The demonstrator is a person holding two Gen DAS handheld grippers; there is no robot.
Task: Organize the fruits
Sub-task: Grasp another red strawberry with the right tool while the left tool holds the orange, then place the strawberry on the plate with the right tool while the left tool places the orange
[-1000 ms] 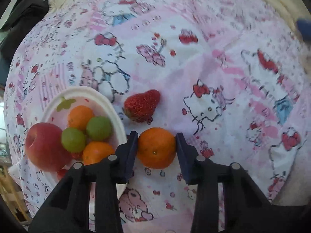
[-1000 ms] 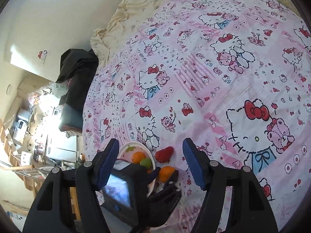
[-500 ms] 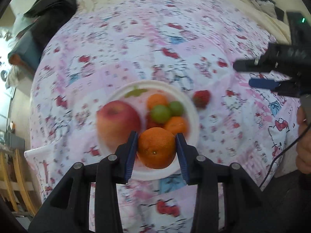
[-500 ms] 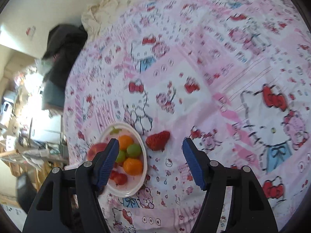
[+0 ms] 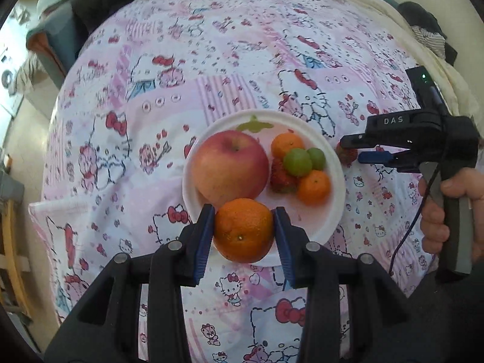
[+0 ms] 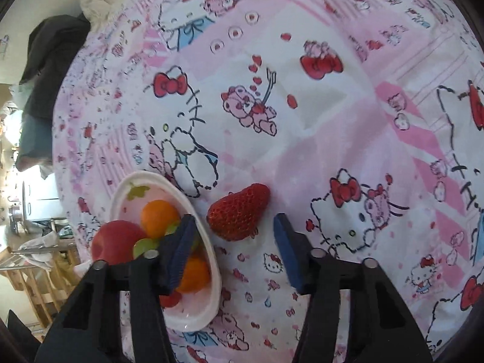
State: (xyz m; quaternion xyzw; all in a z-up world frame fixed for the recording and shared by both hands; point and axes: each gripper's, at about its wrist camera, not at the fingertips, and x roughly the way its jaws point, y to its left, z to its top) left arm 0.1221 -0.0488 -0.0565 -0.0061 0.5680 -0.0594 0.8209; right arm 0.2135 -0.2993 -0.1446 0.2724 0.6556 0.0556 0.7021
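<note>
Left wrist view: the left tongs (image 5: 243, 231) pinch an orange (image 5: 243, 230) over the near rim of the plate (image 5: 335, 208), not yet set down. The plate already holds an apple (image 5: 230, 168), 2 small oranges, 2 grapes and a strawberry.

Right wrist view: the right tongs (image 6: 231, 246) are closing around the last strawberry (image 6: 239, 210) on the bed (not yet touching it), just beside the plate.

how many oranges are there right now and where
3: one orange clamped in the left gripper above the plate, two smaller oranges lying on it. The apple may hide more.
</note>
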